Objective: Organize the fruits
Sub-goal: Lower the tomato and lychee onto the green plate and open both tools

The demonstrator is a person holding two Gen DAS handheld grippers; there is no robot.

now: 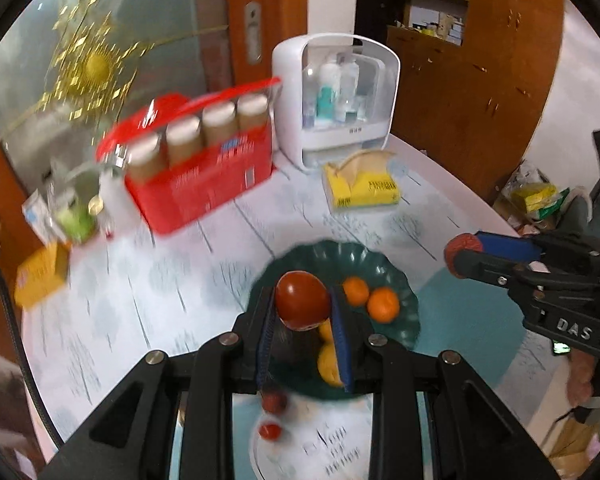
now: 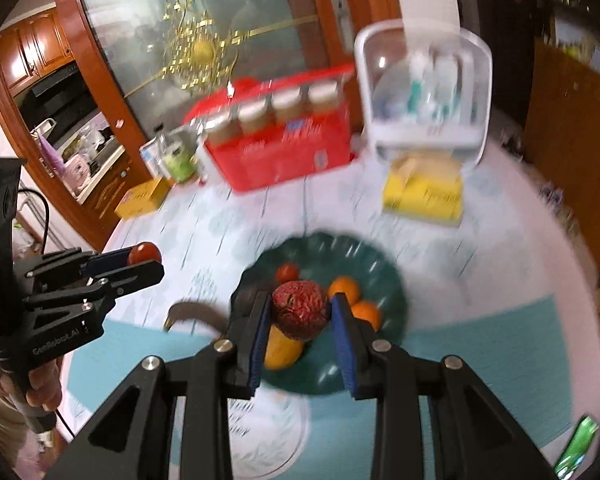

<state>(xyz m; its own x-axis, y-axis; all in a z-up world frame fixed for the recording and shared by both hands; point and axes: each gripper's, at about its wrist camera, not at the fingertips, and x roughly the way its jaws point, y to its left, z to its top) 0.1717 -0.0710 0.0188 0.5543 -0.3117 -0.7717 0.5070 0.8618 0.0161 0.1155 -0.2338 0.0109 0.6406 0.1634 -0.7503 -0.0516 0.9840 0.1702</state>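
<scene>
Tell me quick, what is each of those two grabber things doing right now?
Left gripper: fingers closed on a smooth red fruit, lifted over the green plate.
Right gripper: fingers closed on a bumpy red fruit.

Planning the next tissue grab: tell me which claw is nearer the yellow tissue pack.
Right, though only as a judgement. The right claw, shut on a bumpy red fruit, is on the side of the yellow tissue pack. The left claw, holding a smooth red fruit, sits across the green plate.

My left gripper (image 1: pixel 304 316) pinches a smooth red tomato (image 1: pixel 302 300), my right gripper (image 2: pixel 300 320) a bumpy red lychee (image 2: pixel 299 314), above the green plate (image 1: pixel 404 280) holding two oranges (image 1: pixel 370 298).
</scene>
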